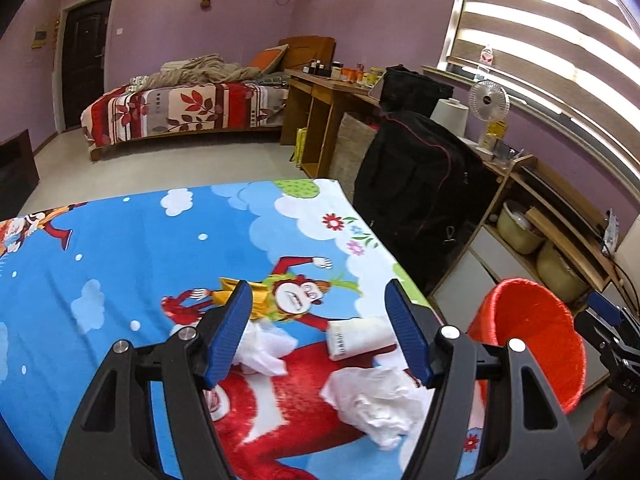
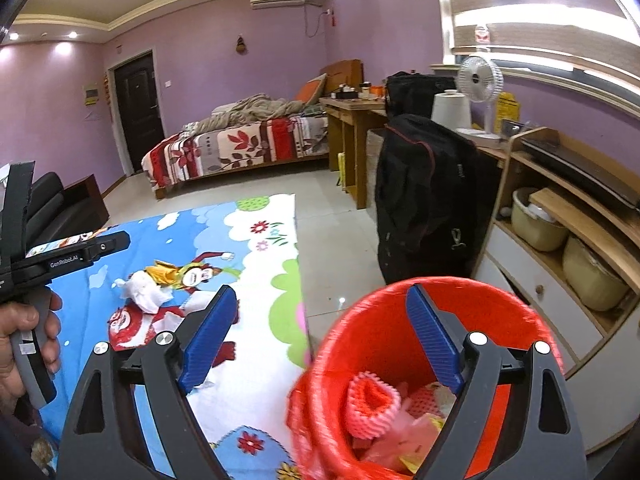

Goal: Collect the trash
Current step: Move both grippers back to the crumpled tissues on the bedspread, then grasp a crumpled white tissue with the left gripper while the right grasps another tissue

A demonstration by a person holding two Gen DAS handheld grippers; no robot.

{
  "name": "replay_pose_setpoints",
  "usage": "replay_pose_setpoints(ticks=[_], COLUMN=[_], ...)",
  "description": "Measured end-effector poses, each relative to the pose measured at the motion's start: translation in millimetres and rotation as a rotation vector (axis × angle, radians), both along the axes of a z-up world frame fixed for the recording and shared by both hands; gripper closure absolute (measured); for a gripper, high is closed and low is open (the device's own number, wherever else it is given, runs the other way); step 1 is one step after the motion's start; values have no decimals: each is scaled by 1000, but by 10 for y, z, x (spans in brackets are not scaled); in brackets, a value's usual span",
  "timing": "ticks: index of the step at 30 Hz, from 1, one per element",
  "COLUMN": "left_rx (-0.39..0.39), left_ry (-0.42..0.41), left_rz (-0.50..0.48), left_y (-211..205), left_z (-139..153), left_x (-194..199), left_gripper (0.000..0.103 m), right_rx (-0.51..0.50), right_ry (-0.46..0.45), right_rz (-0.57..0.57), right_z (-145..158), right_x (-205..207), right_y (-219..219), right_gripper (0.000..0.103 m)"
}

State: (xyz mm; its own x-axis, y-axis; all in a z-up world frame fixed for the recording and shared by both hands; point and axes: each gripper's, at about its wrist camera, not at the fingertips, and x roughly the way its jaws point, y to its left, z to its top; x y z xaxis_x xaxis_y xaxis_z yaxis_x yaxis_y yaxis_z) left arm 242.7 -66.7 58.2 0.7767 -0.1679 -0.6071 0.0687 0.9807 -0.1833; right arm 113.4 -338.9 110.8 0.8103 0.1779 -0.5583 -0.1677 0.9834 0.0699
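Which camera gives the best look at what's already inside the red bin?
The right wrist view: it looks down into the red plastic trash bin, showing pink and yellow scraps. The left wrist view catches only the bin's upper inner wall at the edge, no contents.

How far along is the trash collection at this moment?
Partly done: the red bin already holds foam netting and wrappers. Nothing is in hand; the left gripper and right gripper are both open. Left on the cartoon sheet: two crumpled tissues and a white tube.
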Motion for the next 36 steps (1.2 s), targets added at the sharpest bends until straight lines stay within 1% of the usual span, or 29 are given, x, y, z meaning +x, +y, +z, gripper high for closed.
replay_pose_setpoints(ticks=[5, 12, 16, 20, 25, 26, 29, 30, 31, 34, 36], left_rx=[38, 106, 99, 111, 135, 137, 149, 158, 171, 155, 149], left_ry=[14, 74, 130, 176, 226, 232, 262, 272, 281, 286, 279], left_rz=[4, -9, -3, 5, -14, -14, -25, -30, -36, -54, -51], left_y=[78, 151, 265, 344, 357, 355, 376, 383, 394, 472, 483], left_z=[-135, -405, -593, -740, -897, -917, -998, -1023, -1046, -1050, -1026], left_x=[51, 213, 331, 445, 532, 537, 554, 557, 559, 529, 496], left_gripper=[37, 37, 37, 37, 38, 39, 48, 56, 59, 65, 65], right_rx=[-1, -1, -7, -5, -24, -24, -29, -35, -38, -53, -56], right_ry=[23, 61, 88, 102, 100, 102, 113, 123, 130, 148, 160], right_rz=[41, 104, 135, 158, 189, 193, 207, 214, 219, 230, 236], right_z=[-125, -323, -430, -483, -514, -519, -558, -589, -608, -691, -742], right_x=[90, 197, 247, 284, 322, 326, 350, 363, 370, 380, 384], right_y=[223, 576, 751, 873, 1042, 1058, 1138, 1178, 1196, 1282, 1330], right_gripper=[21, 21, 21, 21, 20, 20, 19, 19, 19, 19, 19])
